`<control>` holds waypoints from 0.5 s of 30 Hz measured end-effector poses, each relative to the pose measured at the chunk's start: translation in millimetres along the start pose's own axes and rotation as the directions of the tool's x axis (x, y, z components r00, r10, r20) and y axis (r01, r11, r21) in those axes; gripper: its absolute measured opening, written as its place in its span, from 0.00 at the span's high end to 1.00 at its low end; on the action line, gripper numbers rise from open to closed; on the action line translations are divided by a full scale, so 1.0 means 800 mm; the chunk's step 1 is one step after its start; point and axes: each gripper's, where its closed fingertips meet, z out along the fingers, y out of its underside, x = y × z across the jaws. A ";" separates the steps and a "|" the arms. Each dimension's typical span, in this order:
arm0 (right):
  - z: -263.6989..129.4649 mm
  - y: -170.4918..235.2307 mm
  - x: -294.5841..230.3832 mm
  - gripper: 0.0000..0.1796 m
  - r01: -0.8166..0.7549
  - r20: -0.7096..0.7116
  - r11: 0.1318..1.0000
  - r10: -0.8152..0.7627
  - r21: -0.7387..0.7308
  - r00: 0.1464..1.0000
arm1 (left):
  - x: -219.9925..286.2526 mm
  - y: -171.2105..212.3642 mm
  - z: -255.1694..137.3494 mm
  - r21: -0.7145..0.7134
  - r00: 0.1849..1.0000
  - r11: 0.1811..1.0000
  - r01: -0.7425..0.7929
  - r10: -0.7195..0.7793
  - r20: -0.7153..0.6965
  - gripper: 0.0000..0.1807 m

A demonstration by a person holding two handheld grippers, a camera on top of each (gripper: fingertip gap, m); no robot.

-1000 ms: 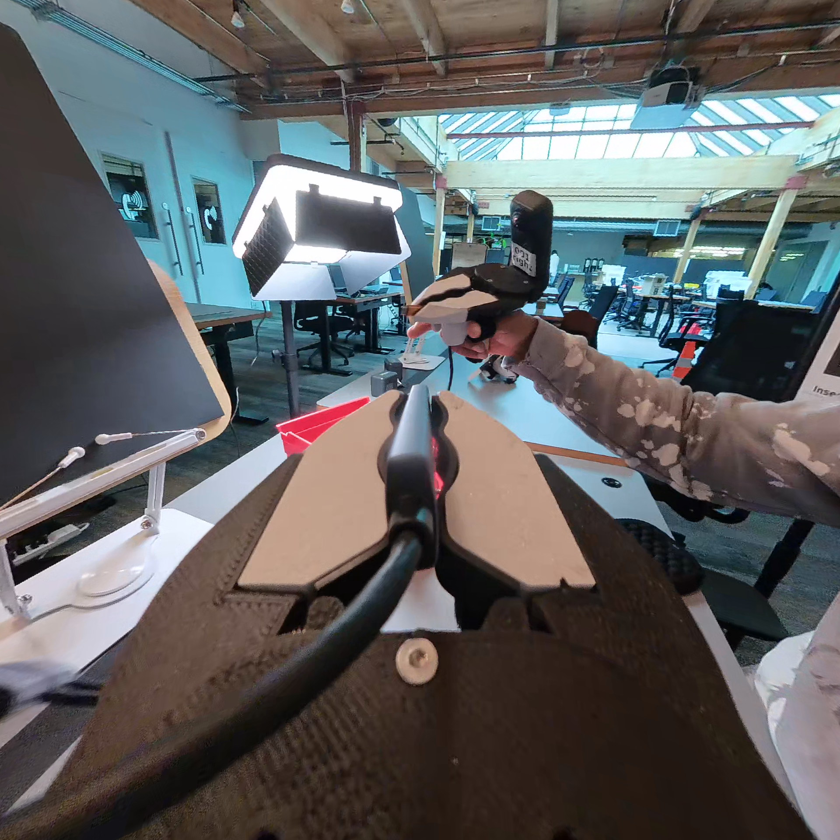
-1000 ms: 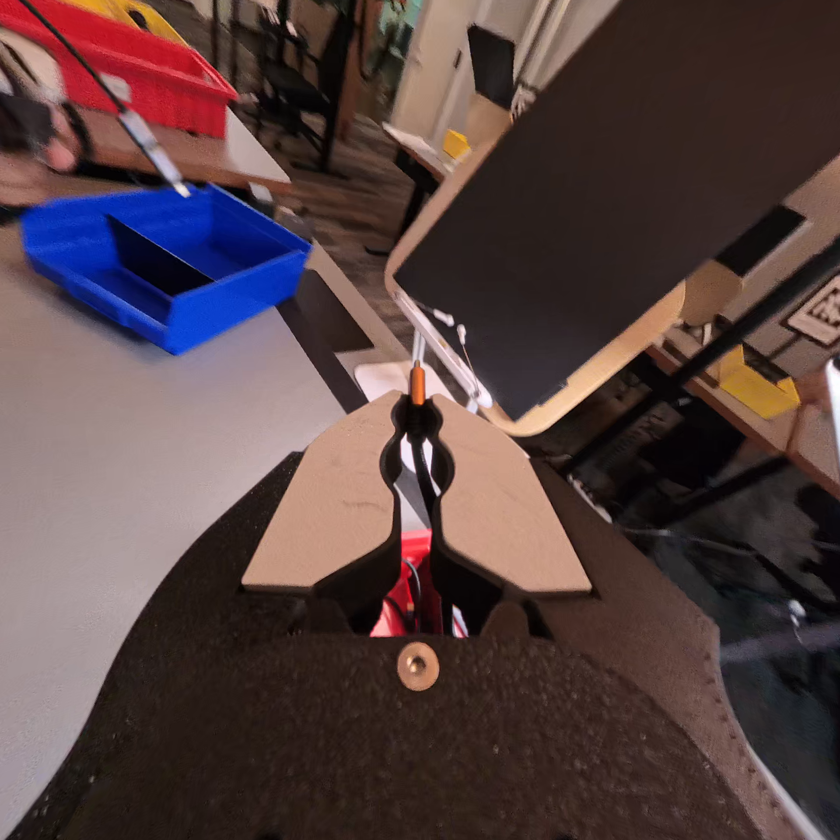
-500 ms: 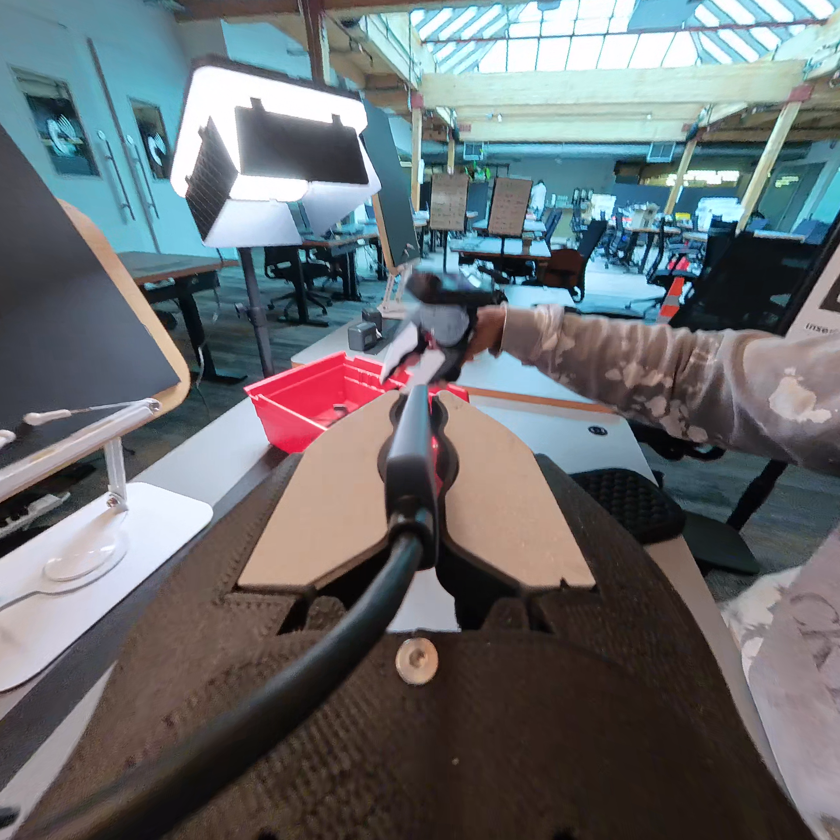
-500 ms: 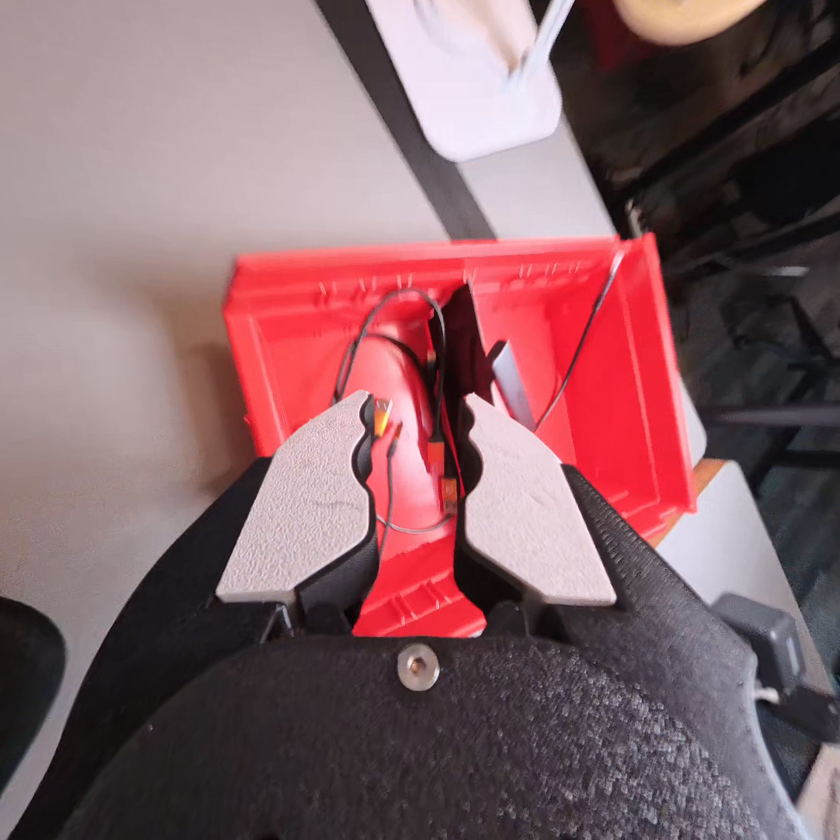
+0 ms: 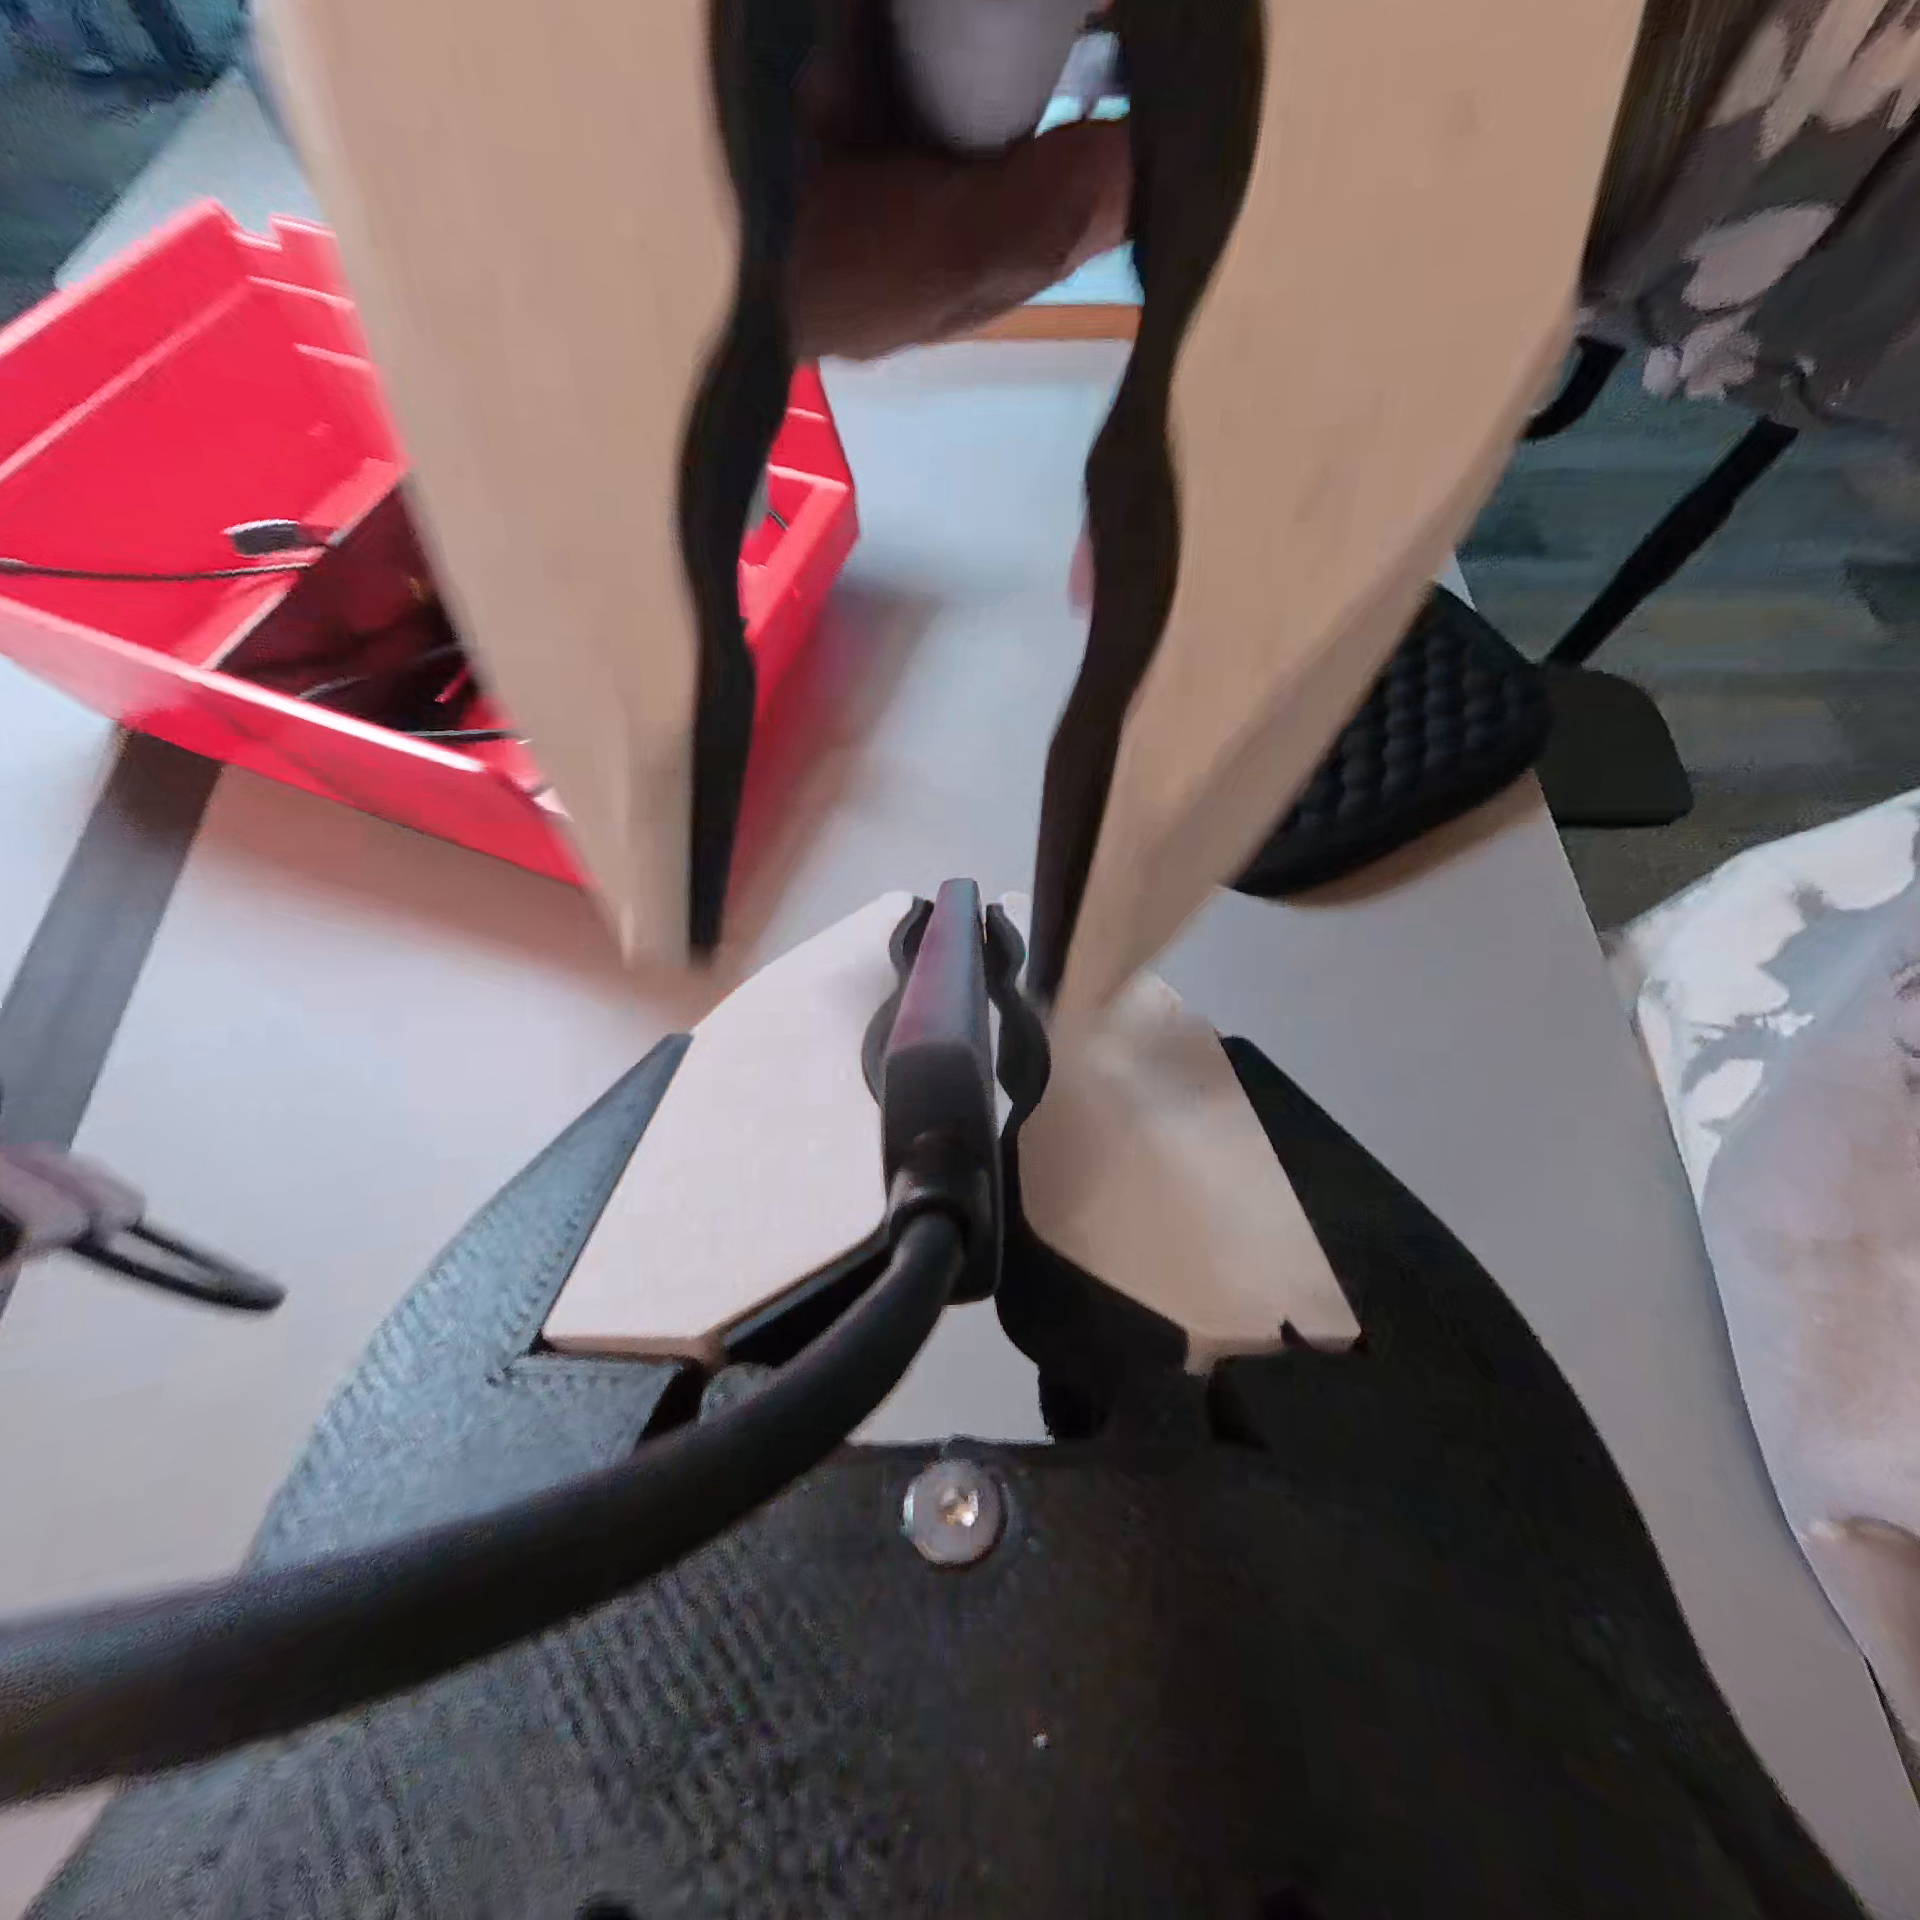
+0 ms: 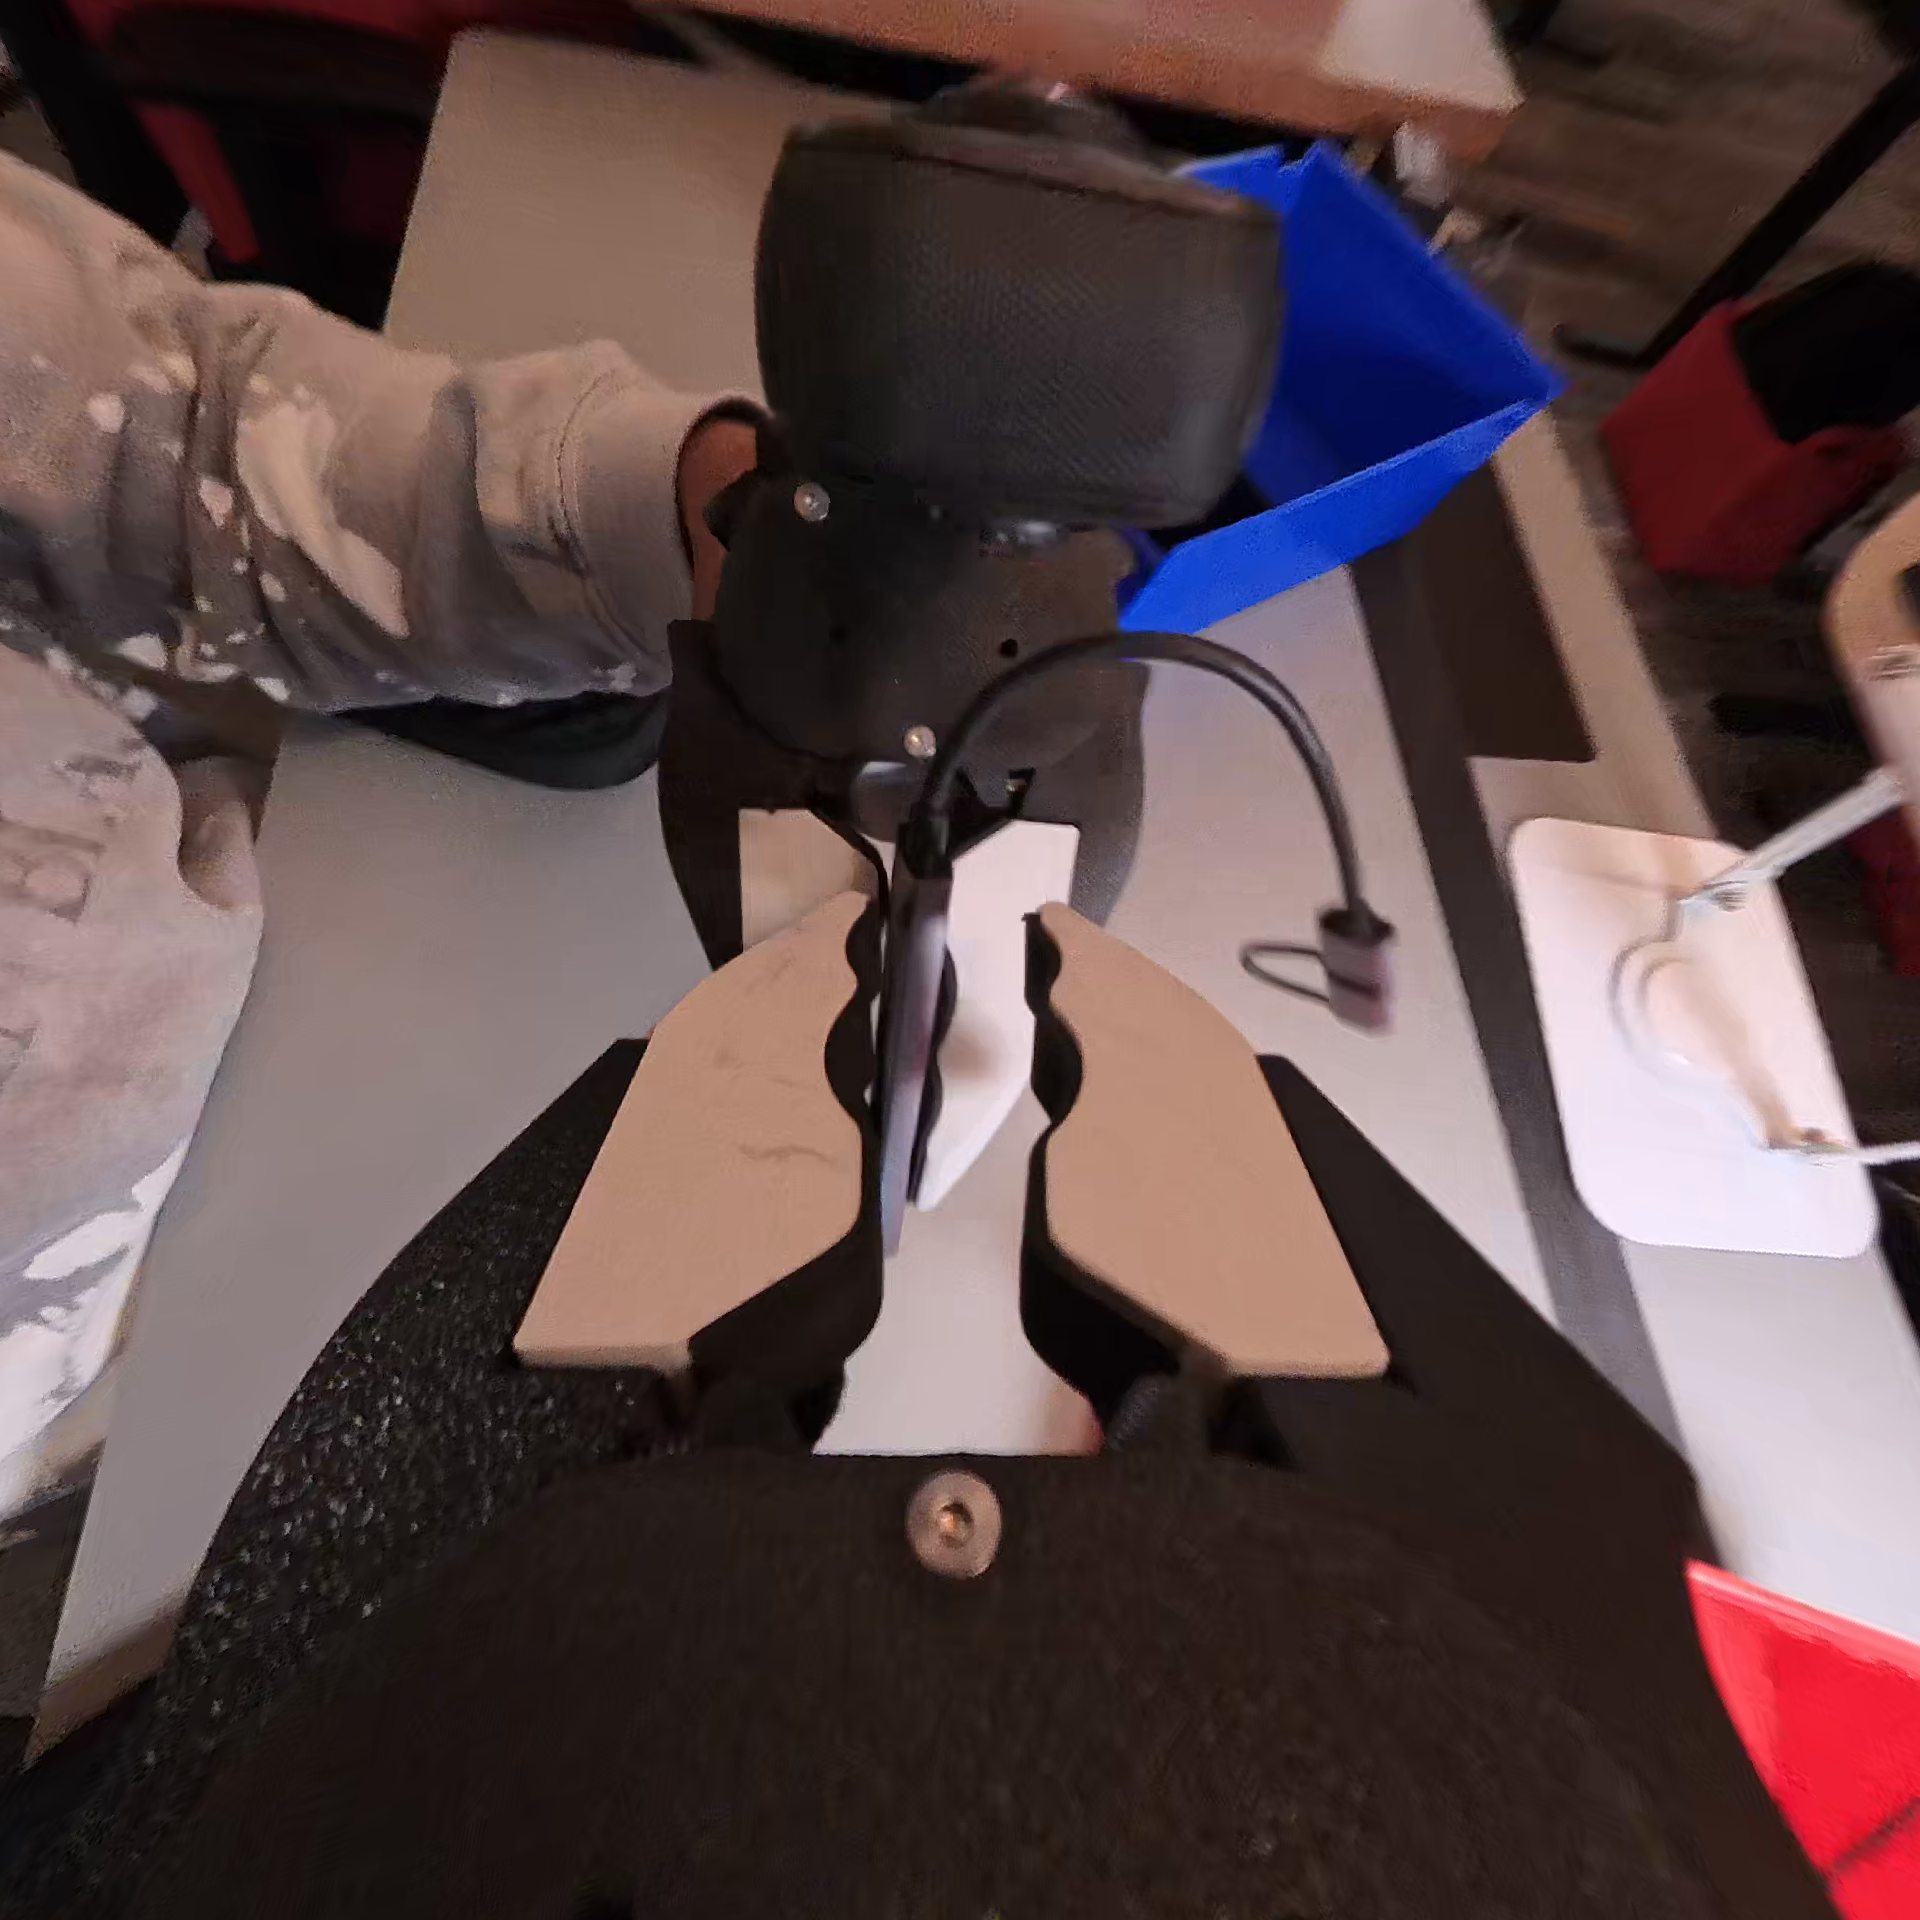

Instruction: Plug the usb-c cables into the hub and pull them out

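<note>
- Black hub (image 5: 940, 1049), slim and flat, sits clamped edge-up between the tan pads of the left gripper (image 5: 954, 914), above a grey table (image 5: 343, 1049).
- Its thick black lead (image 5: 582, 1455) curves out of the rear of the hub and runs off to the lower left of the left wrist view.
- From the right wrist view, the same lead (image 6: 1226, 675) arches over to a small dark plug (image 6: 1356, 961) hanging just above the table (image 6: 436, 987).
- The right gripper (image 6: 948, 920) faces the left one head-on, jaws parted, holding nothing.
- The hub (image 6: 914, 1039) pokes into the gap between the right gripper's fingers, close against the left-hand finger (image 6: 727, 1132) in that picture; whether it touches is unclear.
- In the left wrist view the right gripper (image 5: 873, 935) fills the upper frame, blurred, its two long tan fingers (image 5: 540, 416) spread wide to either side of the hub's tip.
- One of those fingers overlaps the left gripper's right pad (image 5: 1143, 1143); contact cannot be judged.
- A red bin (image 5: 208, 488) stands on the table to the left, holding thin black cables (image 5: 270, 540).
- A blue bin (image 6: 1371, 416) stands behind the left gripper (image 6: 914, 821) in the right wrist view.
- A mottled grey sleeve (image 6: 312, 540) reaches to the left gripper's handle.
- A white stand base (image 6: 1662, 1039) lies on the table at the right.
</note>
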 end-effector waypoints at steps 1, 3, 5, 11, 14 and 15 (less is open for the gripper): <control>0.009 0.007 -0.008 0.88 -0.005 0.032 1.000 0.005 -0.015 0.999 | 0.003 0.002 0.005 -0.017 1.000 1.000 -0.003 0.003 -0.008 0.94; 0.014 0.011 -0.014 0.95 -0.013 0.057 1.000 0.013 -0.002 0.998 | 0.004 0.012 0.012 -0.061 1.000 0.998 -0.021 0.021 -0.001 0.94; 0.007 0.012 -0.012 0.95 -0.013 0.054 1.000 0.012 0.019 0.998 | 0.004 0.011 0.014 -0.047 1.000 0.999 -0.021 0.021 -0.005 0.94; -0.075 0.043 0.058 0.95 -0.116 -0.152 0.991 0.125 0.070 0.980 | -0.037 -0.029 -0.034 0.231 0.991 0.973 0.030 -0.060 0.123 0.86; -0.118 0.087 0.112 0.95 -0.162 -0.330 0.987 0.151 -0.004 0.932 | -0.062 -0.039 -0.063 0.350 0.973 0.934 0.067 -0.138 0.184 0.85; -0.131 0.101 0.130 0.95 -0.173 -0.384 0.984 0.148 -0.031 0.911 | -0.070 -0.039 -0.070 0.371 0.966 0.926 0.073 -0.159 0.206 0.85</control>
